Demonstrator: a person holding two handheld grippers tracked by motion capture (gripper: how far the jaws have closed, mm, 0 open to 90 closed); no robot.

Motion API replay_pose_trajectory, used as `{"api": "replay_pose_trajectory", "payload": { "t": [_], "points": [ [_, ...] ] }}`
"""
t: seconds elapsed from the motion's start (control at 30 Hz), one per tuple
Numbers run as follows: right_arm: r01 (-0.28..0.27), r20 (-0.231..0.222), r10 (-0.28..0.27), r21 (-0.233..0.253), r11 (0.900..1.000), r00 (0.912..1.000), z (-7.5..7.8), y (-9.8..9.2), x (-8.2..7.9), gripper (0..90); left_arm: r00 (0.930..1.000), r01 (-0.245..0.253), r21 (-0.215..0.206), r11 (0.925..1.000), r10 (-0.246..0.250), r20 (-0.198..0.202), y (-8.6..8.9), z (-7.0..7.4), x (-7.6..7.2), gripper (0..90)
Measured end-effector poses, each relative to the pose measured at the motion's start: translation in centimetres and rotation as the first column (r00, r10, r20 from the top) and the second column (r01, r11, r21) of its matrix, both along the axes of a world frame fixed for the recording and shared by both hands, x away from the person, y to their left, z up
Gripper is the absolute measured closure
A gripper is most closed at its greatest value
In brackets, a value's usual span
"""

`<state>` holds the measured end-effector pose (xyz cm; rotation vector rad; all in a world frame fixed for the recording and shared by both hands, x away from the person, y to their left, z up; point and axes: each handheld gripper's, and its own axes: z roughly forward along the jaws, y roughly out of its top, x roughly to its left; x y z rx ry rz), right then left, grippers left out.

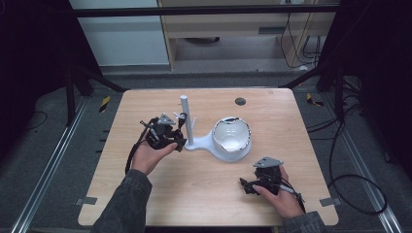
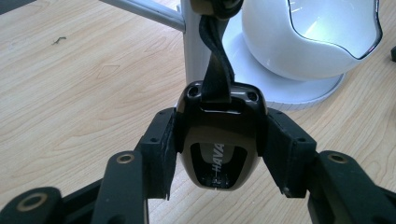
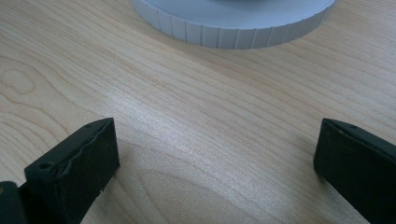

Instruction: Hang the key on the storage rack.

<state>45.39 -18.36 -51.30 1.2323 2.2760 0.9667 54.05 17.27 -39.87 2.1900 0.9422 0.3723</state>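
Observation:
A white stand (image 1: pixel 204 144) sits mid-table, with an upright post (image 1: pixel 186 121) and a glossy white bowl (image 1: pixel 232 136) on its round base. My left gripper (image 1: pixel 178 141) is beside the post, shut on a dark glossy fob (image 2: pixel 219 116) lettered "HAVA". The fob's black strap (image 2: pixel 215 60) runs up along the post (image 2: pixel 196 51) to something at the top edge. The bowl (image 2: pixel 317 42) lies just to its right. My right gripper (image 1: pixel 247 184) rests low near the table's front right, open (image 3: pixel 217 154), nothing between its jaws. The stand's ribbed base (image 3: pixel 233 23) is ahead of it.
A thin metal peg (image 2: pixel 140 10) sticks out sideways from the post. A small black round grommet (image 1: pixel 240 101) sits in the wooden table (image 1: pixel 291 145) near its far edge. Bare wood lies left of the stand and along the front edge.

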Motion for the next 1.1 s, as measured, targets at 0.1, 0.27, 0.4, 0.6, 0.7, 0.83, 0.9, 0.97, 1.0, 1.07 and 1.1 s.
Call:
{"api": "replay_pose_trajectory", "payload": {
  "t": [0.1,0.27,0.4,0.6,0.7,0.83,0.9,0.97,1.0,1.07,1.1],
  "points": [
    [0.0,0.0,0.0,0.0,1.0,1.0,0.0,0.0,0.0,0.5,1.0,-0.001,-0.001,1.0,0.001,0.001,0.1,0.0,0.0,48.3],
    [0.0,0.0,0.0,0.0,1.0,1.0,0.0,0.0,0.0,0.4,1.0,-0.001,-0.006,1.0,0.001,0.001,0.2,-0.1,0.0,49.3],
    [0.0,0.0,0.0,0.0,1.0,1.0,0.0,0.0,0.0,0.5,1.0,-0.007,-0.025,0.9997,0.007,0.0,0.4,-0.2,-0.2,44.8],
    [0.0,0.0,0.0,0.0,1.0,1.0,0.0,0.0,0.0,0.5,0.9998,-0.017,-0.029,0.9994,0.017,0.011,0.9,-0.4,-1.0,35.8],
    [0.0,0.0,0.0,0.0,1.0,1.0,0.0,0.0,0.0,0.4,0.9996,-0.028,-0.035,0.999,0.028,0.009,1.2,-0.5,-1.5,27.3],
    [0.0,0.0,0.0,0.0,1.0,1.0,0.0,0.0,0.0,0.5,0.999,-0.042,-0.038,0.9984,0.043,0.013,1.5,-0.8,-2.1,17.6],
    [0.0,0.0,0.0,0.0,1.0,1.0,0.0,0.0,0.0,0.4,0.9988,-0.047,-0.039,0.9981,0.048,0.014,1.7,-0.9,-2.3,14.4],
    [0.0,0.0,0.0,0.0,1.0,1.0,0.0,0.0,0.0,0.4,0.9985,-0.051,-0.042,0.9978,0.052,0.015,1.9,-1.1,-2.5,12.2],
    [0.0,0.0,0.0,-0.001,1.0,1.0,0.0,0.0,0.0,0.5,0.9984,-0.053,-0.039,0.9978,0.053,0.016,2.0,-1.2,-2.6,11.5],
    [0.0,0.0,0.0,0.0,1.0,1.0,0.0,0.0,0.0,0.5,0.9983,-0.056,-0.043,0.9975,0.056,0.014,2.2,-1.5,-2.8,10.0],
    [0.0,0.0,0.0,0.0,1.0,1.0,0.0,0.0,0.0,0.4,0.9983,-0.056,-0.043,0.9975,0.057,0.015,2.2,-1.7,-2.9,9.5]
  ]
}}
